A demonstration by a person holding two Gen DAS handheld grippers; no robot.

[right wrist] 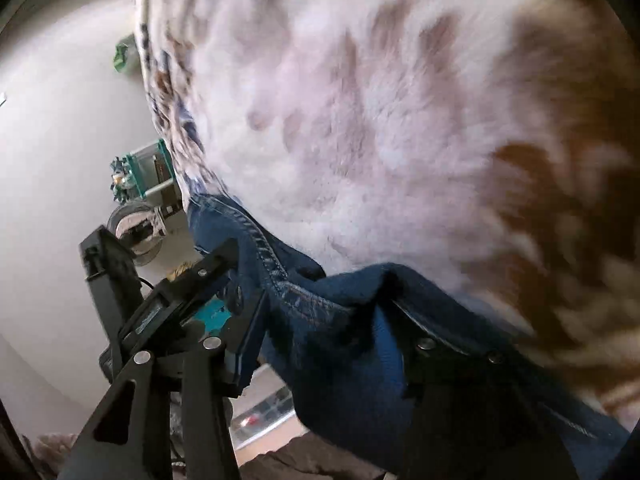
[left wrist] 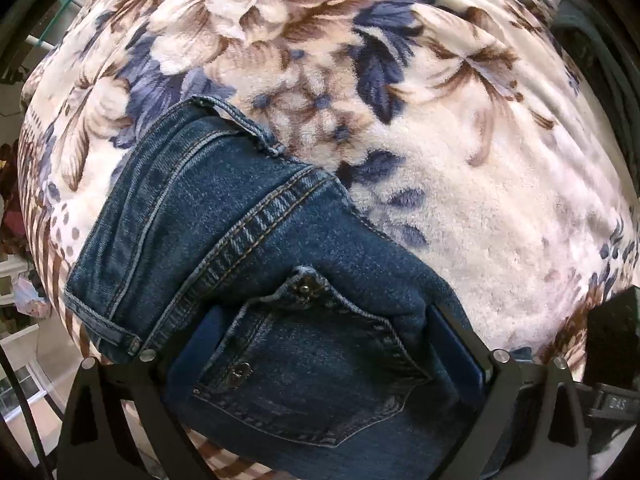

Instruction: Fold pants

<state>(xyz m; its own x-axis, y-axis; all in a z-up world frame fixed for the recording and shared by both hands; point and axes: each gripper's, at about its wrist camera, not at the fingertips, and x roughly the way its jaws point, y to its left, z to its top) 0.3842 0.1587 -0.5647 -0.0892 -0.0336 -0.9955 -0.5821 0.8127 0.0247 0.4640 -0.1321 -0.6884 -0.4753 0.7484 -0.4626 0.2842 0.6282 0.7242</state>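
Observation:
Dark blue jeans (left wrist: 224, 216) lie folded in a bundle on a floral plush blanket (left wrist: 460, 152). In the left wrist view a back pocket with rivets faces up and the bundle sits between my left gripper's (left wrist: 320, 344) fingers, which are closed on it. A hem end points up left. In the right wrist view my right gripper (right wrist: 320, 308) is shut on a thick fold of the jeans (right wrist: 332, 320) at the blanket's (right wrist: 400, 120) edge. The other gripper (right wrist: 176, 292) shows at left, also on the denim.
The blanket covers a bed. Beyond its left edge is a pale floor (right wrist: 60, 120) with a green-framed rack (right wrist: 148, 172) and a round metal object (right wrist: 136, 232). A dark cloth (right wrist: 312, 464) lies at the bottom.

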